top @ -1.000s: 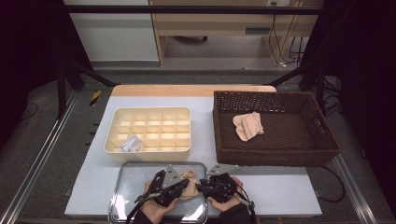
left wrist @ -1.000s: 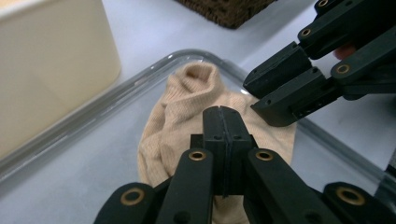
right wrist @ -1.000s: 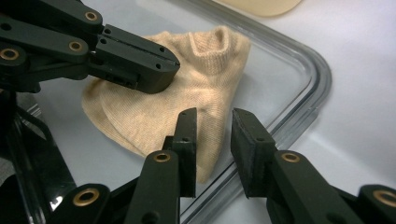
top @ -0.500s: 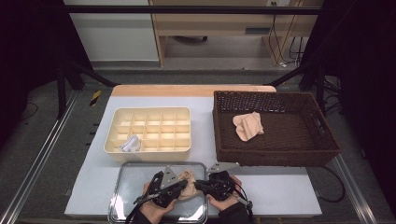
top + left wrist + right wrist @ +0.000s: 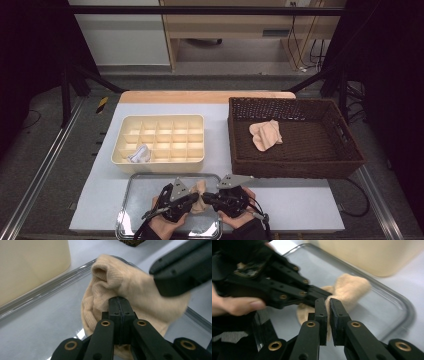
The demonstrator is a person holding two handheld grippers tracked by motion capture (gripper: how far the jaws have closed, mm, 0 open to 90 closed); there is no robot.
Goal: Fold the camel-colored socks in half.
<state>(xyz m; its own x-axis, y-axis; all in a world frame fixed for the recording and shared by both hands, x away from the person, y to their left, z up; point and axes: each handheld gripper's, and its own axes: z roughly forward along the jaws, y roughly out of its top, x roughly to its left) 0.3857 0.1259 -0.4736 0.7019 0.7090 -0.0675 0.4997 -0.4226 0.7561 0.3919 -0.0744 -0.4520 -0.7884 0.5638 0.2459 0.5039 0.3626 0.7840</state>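
A beige sock (image 5: pixel 200 195) (image 5: pixel 130 287) (image 5: pixel 348 290) is held over the metal tray (image 5: pixel 131 200) at the table's front edge. My left gripper (image 5: pixel 194 198) (image 5: pixel 120 302) is shut on the sock's fabric. My right gripper (image 5: pixel 206 198) (image 5: pixel 328 302) faces it from the right; its jaws have just been closing and now pinch a fold of the same sock. In the left gripper view the right gripper's black jaw crosses the upper right. A second beige sock (image 5: pixel 265 134) lies in the brown wicker basket (image 5: pixel 345 150).
A cream divided organizer box (image 5: pixel 160 141) stands behind the tray, with a white-grey rolled item (image 5: pixel 139 154) in its front left cell. The basket stands at the right. The tray's rim (image 5: pixel 407 307) curves close to both grippers.
My right gripper's jaws have closed onto the sock between the two grippers. Both hands stayed about where they were over the tray.
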